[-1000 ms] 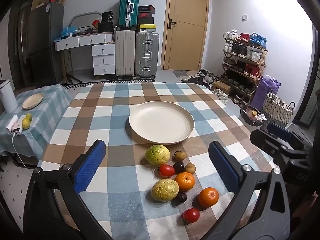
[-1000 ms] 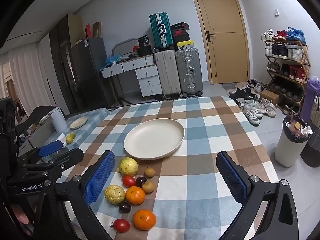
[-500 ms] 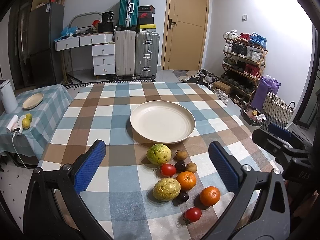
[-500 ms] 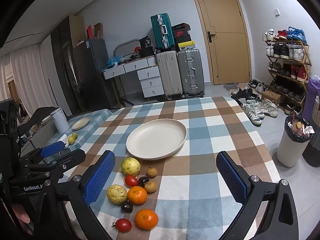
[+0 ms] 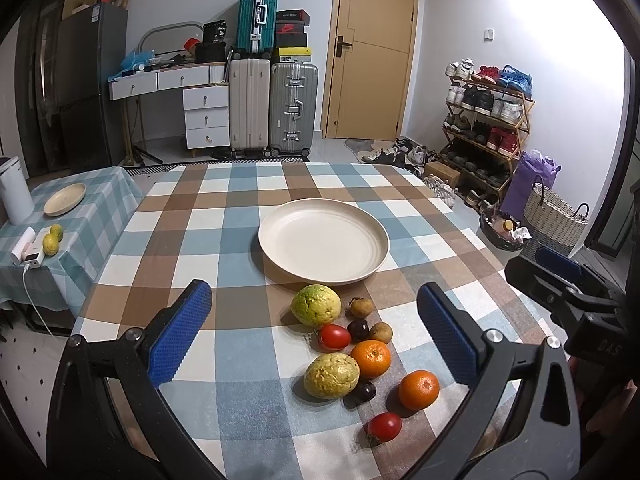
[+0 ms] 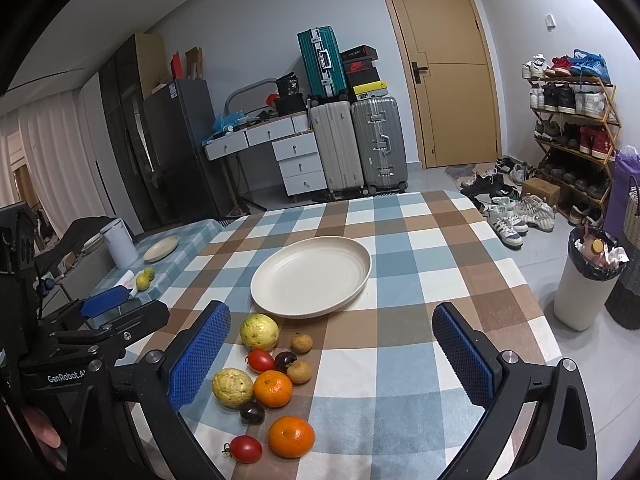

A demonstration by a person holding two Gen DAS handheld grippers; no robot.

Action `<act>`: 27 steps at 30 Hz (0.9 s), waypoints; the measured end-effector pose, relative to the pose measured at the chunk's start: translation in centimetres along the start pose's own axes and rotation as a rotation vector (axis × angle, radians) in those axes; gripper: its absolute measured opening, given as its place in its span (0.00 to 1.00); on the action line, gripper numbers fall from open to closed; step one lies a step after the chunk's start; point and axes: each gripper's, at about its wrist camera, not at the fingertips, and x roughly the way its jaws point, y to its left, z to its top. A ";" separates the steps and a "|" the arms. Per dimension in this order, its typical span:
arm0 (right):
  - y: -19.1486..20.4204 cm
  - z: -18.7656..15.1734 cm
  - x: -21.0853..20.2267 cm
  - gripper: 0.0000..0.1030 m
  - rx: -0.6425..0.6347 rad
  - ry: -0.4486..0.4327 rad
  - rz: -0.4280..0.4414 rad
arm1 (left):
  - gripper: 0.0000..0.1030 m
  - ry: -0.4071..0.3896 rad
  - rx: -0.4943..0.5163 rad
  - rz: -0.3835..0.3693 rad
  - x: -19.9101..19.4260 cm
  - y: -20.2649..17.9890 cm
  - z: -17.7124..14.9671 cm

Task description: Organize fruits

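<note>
Nothing on the checked-cloth counter [image 5: 208,216] has shifted since a second ago; from the left wrist, the left claw [image 5: 314,334] hangs spread and empty above the clustered fruits [image 5: 352,354], just before the round cream plate [image 5: 323,246]. From the right wrist, the right claw [image 6: 332,346] likewise stays spread wide, with the fruits [image 6: 268,384] beside its left finger and the bare plate [image 6: 311,276] beyond.
</note>
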 end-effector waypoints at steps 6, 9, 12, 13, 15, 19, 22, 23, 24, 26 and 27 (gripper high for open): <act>0.0 0.0 0.0 1.00 0.001 0.000 0.002 | 1.00 0.004 0.005 0.000 0.0 0.0 -0.1; -0.1 0.0 0.0 1.00 0.001 0.000 0.002 | 1.00 0.004 0.006 0.001 0.0 0.0 -0.1; -0.1 0.0 0.0 1.00 0.001 0.000 0.002 | 1.00 0.004 0.005 0.002 0.0 0.0 -0.1; -0.1 0.0 -0.1 1.00 0.000 0.001 0.002 | 1.00 0.004 0.005 0.002 0.0 0.0 -0.1; -0.1 -0.1 -0.1 1.00 -0.001 0.001 0.001 | 1.00 0.004 0.006 0.001 0.1 -0.1 -0.2; -0.1 -0.1 -0.1 1.00 -0.002 0.000 0.004 | 1.00 0.005 0.004 0.001 0.2 -0.2 -0.3; -0.1 -0.1 -0.2 1.00 0.010 -0.004 0.027 | 1.00 0.005 0.003 -0.002 0.2 -0.1 -0.3; -0.1 -0.1 -0.2 1.00 0.010 -0.005 0.029 | 1.00 0.005 0.002 0.001 0.2 -0.1 -0.3; 0.0 -0.2 -0.3 1.00 0.006 -0.007 0.027 | 1.00 0.004 0.002 0.001 0.2 -0.1 -0.3; 0.2 -0.1 -0.3 1.00 -0.001 -0.007 0.027 | 1.00 0.007 0.003 -0.007 0.3 -0.3 -0.5; 0.3 -0.1 -0.3 1.00 -0.003 -0.007 0.027 | 1.00 0.008 0.002 -0.008 0.4 -0.4 -0.6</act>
